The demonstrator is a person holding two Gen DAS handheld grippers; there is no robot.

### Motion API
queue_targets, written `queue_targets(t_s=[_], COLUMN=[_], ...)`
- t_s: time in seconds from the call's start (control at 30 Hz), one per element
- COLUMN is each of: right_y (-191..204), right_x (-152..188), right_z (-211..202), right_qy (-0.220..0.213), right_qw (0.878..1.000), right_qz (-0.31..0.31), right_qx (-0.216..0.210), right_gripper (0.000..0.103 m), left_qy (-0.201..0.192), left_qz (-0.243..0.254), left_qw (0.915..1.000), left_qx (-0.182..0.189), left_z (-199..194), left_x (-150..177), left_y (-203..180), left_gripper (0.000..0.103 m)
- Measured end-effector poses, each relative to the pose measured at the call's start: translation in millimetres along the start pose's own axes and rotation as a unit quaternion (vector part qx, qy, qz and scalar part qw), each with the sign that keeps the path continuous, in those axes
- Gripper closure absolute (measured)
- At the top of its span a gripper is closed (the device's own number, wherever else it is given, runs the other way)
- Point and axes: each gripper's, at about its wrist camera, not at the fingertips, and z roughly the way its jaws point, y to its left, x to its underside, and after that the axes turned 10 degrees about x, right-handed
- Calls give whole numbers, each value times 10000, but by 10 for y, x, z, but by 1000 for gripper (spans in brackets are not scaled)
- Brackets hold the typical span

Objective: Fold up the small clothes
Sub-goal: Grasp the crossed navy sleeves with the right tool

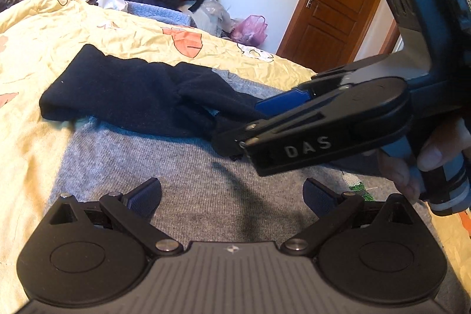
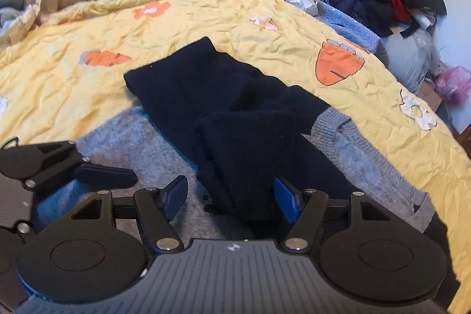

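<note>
I am folding the soft grey knit sweater [image 2: 368,155]; its dark navy sleeve [image 2: 235,119] is lying across, more left. My right tongs [image 2: 232,196] are around the sleeve, not pinching; my left tongs [image 1: 232,193] are apart.

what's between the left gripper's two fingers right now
Only bare grey knit sweater, seen in the left wrist view. The left gripper is open with nothing gripped; the navy garment lies farther ahead.

"DAS" on the right gripper [image 1: 235,134] arm.
</note>
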Motion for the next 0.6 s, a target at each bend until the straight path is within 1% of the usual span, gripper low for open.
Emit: queue_targets(t_s=[0.1,0.13,0.17,0.2,0.4,0.6], right_y=[-9,-12,-10,-6,-8,-110], right_x=[-14,-25,-34,-45,-24,33], right_z=[28,35,36,38,-8,-16], right_qy=[-33,-40,-51,-51,-54,-21], right_qw=[9998,9997,9996,9997,9999,9994], right_qz=[176,237,260,248,133,343], right_qx=[-37,-63,-72,-67,-74,-57], right_gripper=[38,41,46,48,48,48], left_qy=[-8,-15,-17,-19,-17,-12], left_qz=[-6,-21,-30,-34,-30,-22], left_qw=[10000,10000,10000,10000,10000,10000], left_qx=[-4,0,4,5,1,-2], left_z=[-4,-6,-11,-12,-12,-14], left_x=[1,2,5,6,5,6], left_y=[-1,3,2,1,1,3], left_gripper=[0,0,0,0,0,0])
